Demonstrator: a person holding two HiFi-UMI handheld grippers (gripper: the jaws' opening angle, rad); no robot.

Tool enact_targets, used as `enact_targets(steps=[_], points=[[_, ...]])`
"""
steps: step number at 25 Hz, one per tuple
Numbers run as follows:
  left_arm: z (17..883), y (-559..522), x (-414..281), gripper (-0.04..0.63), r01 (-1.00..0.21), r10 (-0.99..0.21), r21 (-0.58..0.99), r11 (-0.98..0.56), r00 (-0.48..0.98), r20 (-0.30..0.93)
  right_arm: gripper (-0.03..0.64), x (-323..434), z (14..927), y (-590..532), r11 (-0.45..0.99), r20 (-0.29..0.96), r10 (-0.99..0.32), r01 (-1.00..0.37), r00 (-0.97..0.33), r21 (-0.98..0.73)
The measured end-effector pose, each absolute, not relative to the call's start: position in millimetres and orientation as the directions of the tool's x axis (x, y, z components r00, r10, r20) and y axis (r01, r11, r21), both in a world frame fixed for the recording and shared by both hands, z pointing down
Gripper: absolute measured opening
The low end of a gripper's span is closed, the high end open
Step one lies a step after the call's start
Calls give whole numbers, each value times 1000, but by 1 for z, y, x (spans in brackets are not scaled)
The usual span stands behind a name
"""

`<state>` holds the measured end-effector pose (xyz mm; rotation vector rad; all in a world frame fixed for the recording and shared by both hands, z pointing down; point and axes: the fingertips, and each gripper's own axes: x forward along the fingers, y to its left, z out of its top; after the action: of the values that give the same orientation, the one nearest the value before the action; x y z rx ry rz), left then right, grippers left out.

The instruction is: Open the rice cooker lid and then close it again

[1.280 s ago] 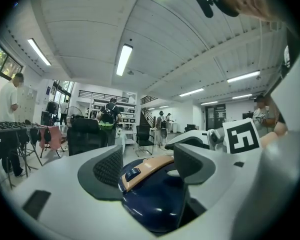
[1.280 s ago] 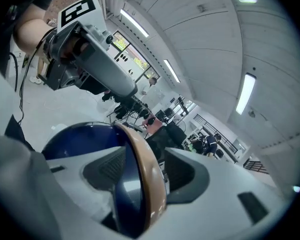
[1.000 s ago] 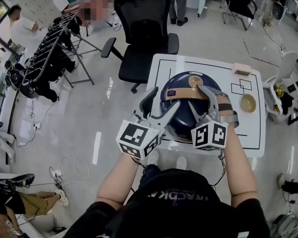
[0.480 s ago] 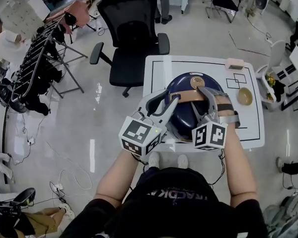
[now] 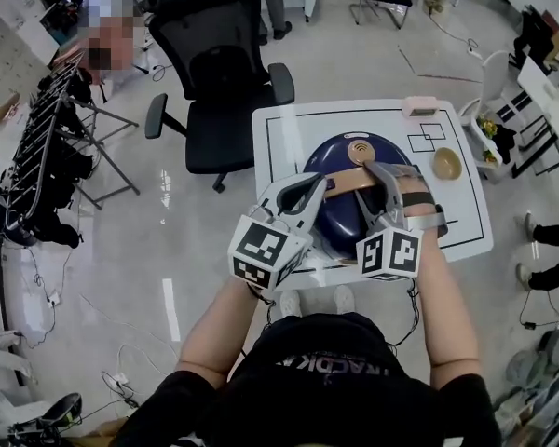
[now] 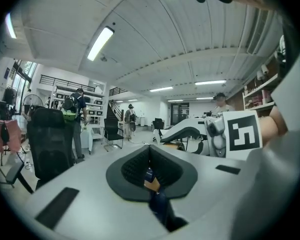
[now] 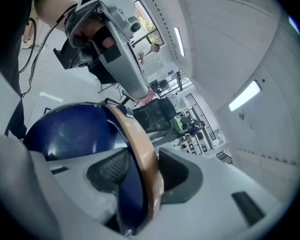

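Starting at the far left, a rack (image 5: 37, 147) hung with dark gear stands on the floor, and next to it a black chair (image 5: 214, 54) is parked near the desk's far left corner. Now the white desk (image 5: 279, 124) itself, ruled with black lines.

Left hand-held gripper (image 5: 319, 190) comes in low from the near left, jaws drawn together, and its own view shows a sliver of tan and blue pinched between the pads (image 6: 127, 166). That's the left end of the handle (image 5: 349, 181).

Centre stage is the blue cooker (image 5: 340, 217), sitting mid-desk toward the near edge, its domed lid down, so nothing inside can be seen. The tan handle lies across the top of the dome, its long axis running left to right in front of the person, with the round striped vent (image 5: 359, 150) just beyond it on the far side.

Right hand-held gripper (image 5: 384, 177) reaches in from the near right, and its view shows the tan band running straight between the jaws, both pads pressed against it. Clamped on the handle's right part.

Further right, a small pink box (image 5: 420, 106) rests at the far edge, well apart from the cooker. Nearer, a tan bowl (image 5: 446, 163) stands on the desk; its contents are too small to make out.
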<state>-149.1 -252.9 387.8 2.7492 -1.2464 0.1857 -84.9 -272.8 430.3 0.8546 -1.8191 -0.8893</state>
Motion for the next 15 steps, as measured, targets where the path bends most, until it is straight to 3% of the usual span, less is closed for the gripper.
enact_targets(steps=[15], points=[[407,-262,-139,3,-645,-625,70,-761,757,190,175,-84,429,-275,473,419,-872,-219,-253,853]])
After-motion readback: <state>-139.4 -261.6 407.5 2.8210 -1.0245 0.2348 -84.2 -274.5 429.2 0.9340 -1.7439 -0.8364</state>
